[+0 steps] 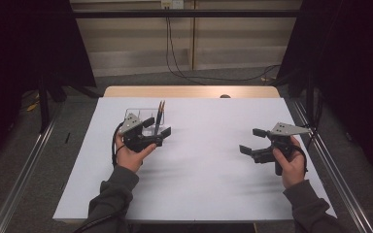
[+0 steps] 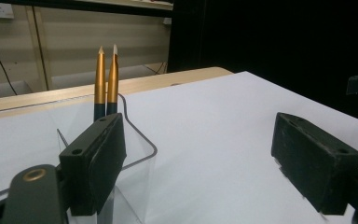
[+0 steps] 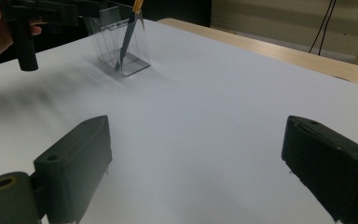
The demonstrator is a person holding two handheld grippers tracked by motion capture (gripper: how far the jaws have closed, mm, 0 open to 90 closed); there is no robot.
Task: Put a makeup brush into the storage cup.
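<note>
A white table [image 1: 209,174] fills the scene. A clear holder [image 1: 143,121] with 2 upright pens [image 1: 161,110] stands at its far left, just beside the left gripper [image 1: 158,132], jaws wide. The right gripper [image 1: 253,141], equally wide and empty, hovers well apart.

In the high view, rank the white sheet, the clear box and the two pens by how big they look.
1. White sheet, by far the largest.
2. Clear box, partly hidden behind the left hand-held gripper.
3. The two pens; they look alike, so no ranking between them.
</note>
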